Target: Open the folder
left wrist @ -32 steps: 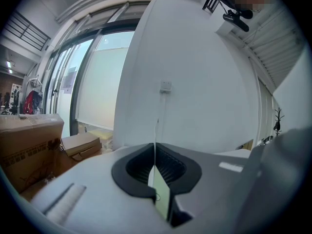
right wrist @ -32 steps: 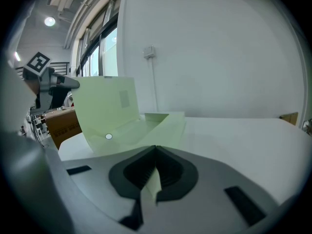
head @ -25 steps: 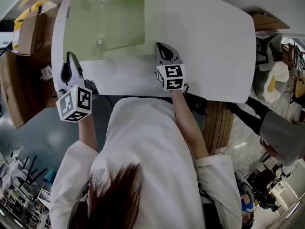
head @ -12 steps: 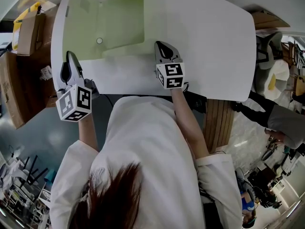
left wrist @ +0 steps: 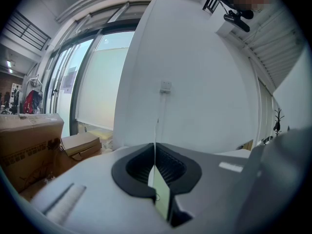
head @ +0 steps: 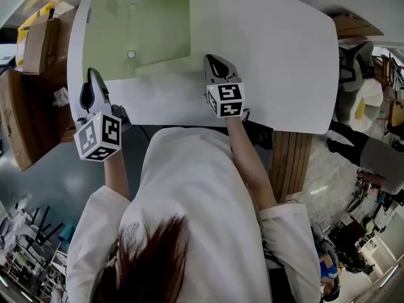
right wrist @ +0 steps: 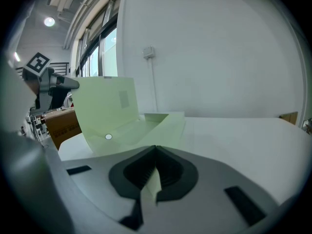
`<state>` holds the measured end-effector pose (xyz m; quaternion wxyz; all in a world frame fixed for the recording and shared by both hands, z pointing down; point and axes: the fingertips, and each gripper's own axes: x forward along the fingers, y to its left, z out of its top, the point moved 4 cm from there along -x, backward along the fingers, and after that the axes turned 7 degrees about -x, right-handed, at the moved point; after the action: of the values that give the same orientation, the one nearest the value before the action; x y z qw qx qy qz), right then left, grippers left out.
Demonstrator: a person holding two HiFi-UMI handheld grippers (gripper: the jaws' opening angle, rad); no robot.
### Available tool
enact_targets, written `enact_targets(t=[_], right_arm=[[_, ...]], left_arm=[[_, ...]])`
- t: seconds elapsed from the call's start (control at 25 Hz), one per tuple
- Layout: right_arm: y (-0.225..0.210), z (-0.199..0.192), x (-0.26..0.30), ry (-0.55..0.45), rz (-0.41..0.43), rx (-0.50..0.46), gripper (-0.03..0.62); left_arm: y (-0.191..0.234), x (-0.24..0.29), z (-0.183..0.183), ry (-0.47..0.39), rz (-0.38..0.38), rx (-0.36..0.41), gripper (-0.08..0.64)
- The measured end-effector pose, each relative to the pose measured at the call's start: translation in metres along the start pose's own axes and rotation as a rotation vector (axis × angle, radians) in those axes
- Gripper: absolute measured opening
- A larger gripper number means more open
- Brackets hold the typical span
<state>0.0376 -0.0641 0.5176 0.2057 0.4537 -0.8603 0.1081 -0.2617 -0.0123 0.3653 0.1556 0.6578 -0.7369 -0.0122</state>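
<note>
A pale green folder (head: 142, 33) lies open on the far left part of the white table (head: 278, 55). One flap (head: 104, 17) stands up at its left side, and a small white round button (head: 131, 54) shows on the inner sheet. My right gripper (head: 211, 60) rests near the table's front edge, just right of the folder, jaws shut with nothing in them. In the right gripper view the folder (right wrist: 122, 121) spreads ahead of the shut jaws (right wrist: 156, 150). My left gripper (head: 93, 74) hovers at the table's left edge beside the folder, shut and empty (left wrist: 155, 147).
Cardboard boxes (head: 25, 106) stand on the floor left of the table, also in the left gripper view (left wrist: 29, 145). A wooden slatted piece (head: 290, 163) and a person's legs (head: 372, 163) are at the right. The table's right half is bare white.
Both grippers and the folder have kept still. Only the person at the right edge of the head view has shifted.
</note>
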Motion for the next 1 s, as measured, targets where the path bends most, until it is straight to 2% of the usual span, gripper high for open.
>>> enact_targets(t=[0.68, 1.0], right_arm=[[0.000, 0.002, -0.001, 0.000, -0.001, -0.002, 0.008], [0.003, 0.004, -0.002, 0.032, 0.001, -0.032, 0.008]], left_arm=[[-0.002, -0.001, 0.001, 0.000, -0.004, 0.004, 0.012], [-0.026, -0.002, 0.002, 0.005, -0.111, 0.003, 0.014]])
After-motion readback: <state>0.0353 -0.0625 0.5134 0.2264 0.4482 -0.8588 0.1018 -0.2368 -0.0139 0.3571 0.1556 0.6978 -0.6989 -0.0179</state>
